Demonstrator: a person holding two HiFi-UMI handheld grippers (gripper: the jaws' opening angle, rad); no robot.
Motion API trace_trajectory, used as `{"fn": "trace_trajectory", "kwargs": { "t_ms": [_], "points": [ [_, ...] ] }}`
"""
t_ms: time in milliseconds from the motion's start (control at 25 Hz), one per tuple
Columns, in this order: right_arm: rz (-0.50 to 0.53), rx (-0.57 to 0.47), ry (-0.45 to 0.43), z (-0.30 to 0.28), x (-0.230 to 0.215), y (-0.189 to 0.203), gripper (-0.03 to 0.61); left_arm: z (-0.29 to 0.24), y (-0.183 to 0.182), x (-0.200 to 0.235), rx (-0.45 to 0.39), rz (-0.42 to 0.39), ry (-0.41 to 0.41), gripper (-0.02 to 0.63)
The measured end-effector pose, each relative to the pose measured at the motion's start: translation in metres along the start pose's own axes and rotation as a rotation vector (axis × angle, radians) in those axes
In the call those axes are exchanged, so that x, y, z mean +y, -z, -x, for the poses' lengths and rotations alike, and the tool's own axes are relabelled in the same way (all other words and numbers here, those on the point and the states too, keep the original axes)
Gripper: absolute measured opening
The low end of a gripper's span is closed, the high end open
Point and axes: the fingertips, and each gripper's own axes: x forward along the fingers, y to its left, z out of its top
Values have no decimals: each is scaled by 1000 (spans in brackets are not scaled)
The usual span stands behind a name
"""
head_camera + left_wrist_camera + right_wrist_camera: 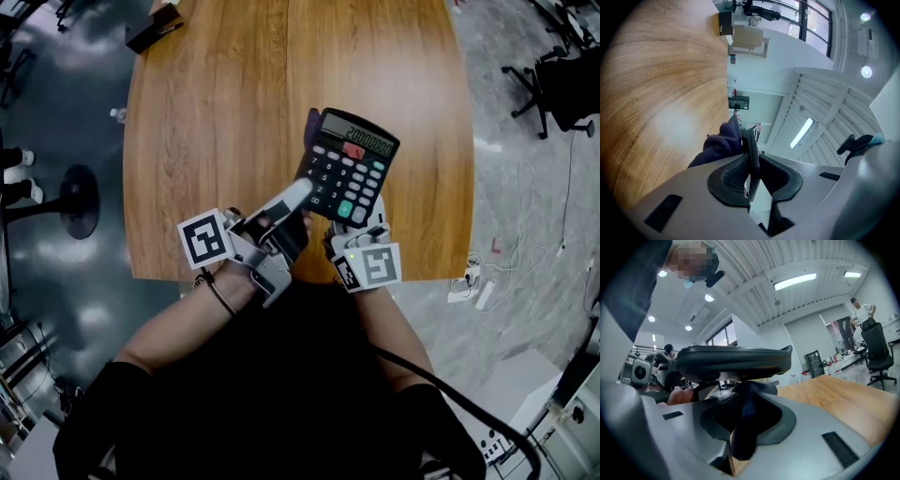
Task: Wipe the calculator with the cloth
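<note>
Left gripper [753, 161]: jaws nearly together, clamped on the side edge of the black rectangular desk calculator [352, 169]. The calculator is held keys-up, apparently clear of the light-brown wooden table [216, 112].

Dark purple fabric cloth [744, 427]: pinched between the narrowly parted jaws of the right gripper [746, 411], just under the calculator's near end.

Recommendation: hold the left clamp rigid and lay the cloth flat against the casing. Use light, even strokes, so that the calculator is not levered out of its edge grip.
</note>
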Motion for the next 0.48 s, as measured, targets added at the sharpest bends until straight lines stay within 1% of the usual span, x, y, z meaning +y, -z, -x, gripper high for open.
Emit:
{"fn": "trace_trajectory", "kwargs": {
  "t_ms": [120, 240, 320, 480],
  "points": [
    [-5, -15, 9, 0, -4, -5, 74, 1, -3, 2, -8, 0, -5, 72],
    [3, -21, 53, 8, -22, -11, 74, 2, -4, 1, -16, 4, 3, 72],
    [3, -27, 103, 16, -40, -15, 74, 2, -4, 0, -17, 6, 6, 72],
    [5, -58, 231, 33, -82, -27, 74, 2, -5, 3, -17, 7, -4, 72]
  ]
}}
